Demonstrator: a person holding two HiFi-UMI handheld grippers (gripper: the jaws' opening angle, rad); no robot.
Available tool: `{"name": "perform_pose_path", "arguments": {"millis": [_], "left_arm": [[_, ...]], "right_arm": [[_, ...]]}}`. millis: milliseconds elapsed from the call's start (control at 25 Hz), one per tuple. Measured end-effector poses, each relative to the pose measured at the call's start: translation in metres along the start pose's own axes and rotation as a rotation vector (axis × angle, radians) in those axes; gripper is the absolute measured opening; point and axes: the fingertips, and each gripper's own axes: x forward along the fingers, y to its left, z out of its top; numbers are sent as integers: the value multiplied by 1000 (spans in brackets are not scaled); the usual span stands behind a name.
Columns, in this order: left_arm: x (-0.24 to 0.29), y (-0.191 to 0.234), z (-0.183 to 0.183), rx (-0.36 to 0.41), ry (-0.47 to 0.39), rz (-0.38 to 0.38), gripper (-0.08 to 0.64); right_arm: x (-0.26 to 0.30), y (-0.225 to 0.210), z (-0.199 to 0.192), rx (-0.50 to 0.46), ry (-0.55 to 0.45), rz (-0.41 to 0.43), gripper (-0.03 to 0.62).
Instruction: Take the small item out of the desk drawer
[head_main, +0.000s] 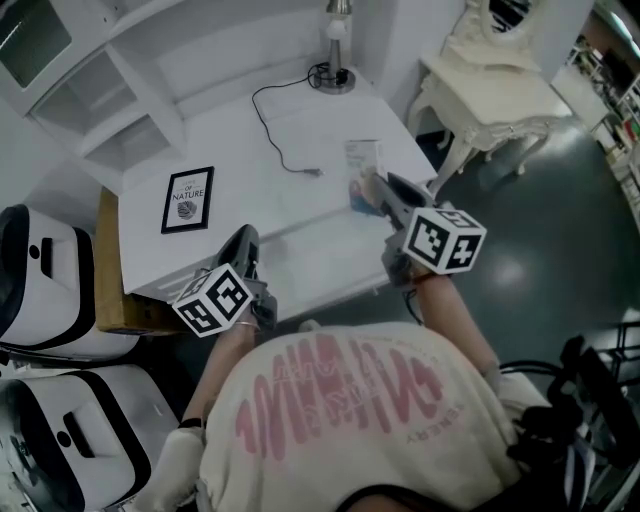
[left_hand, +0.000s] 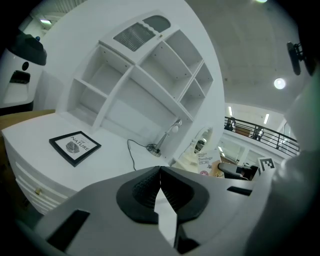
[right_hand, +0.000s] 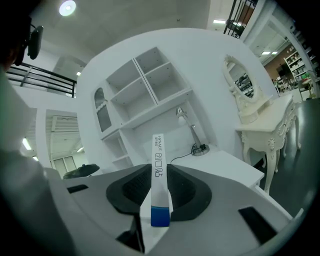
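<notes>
Centre right, the right gripper (head_main: 375, 195) pinches a flat white packet with a blue end (right_hand: 158, 185) over the bare front edge of the white desk (head_main: 300, 130). The left gripper (left_hand: 160, 172), pressed together and empty, hovers lower left, clear of the black-framed print (head_main: 187, 199).

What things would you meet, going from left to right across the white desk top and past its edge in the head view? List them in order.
framed picture → black cable → slim packet → ornate dressing table
</notes>
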Motion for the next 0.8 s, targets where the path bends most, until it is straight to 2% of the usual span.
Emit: {"name": "perform_pose_path", "arguments": {"millis": [240, 680, 800], "left_arm": [[-31, -49, -41, -3, -11, -43, 29], [-96, -107, -119, -8, -21, -44, 29], [-114, -123, -133, -1, -19, -65, 29]], "right_arm": [[-52, 9, -7, -39, 8, 51, 104], [-152, 14, -47, -56, 23, 105, 104], [-175, 14, -54, -55, 28, 106, 104]]}}
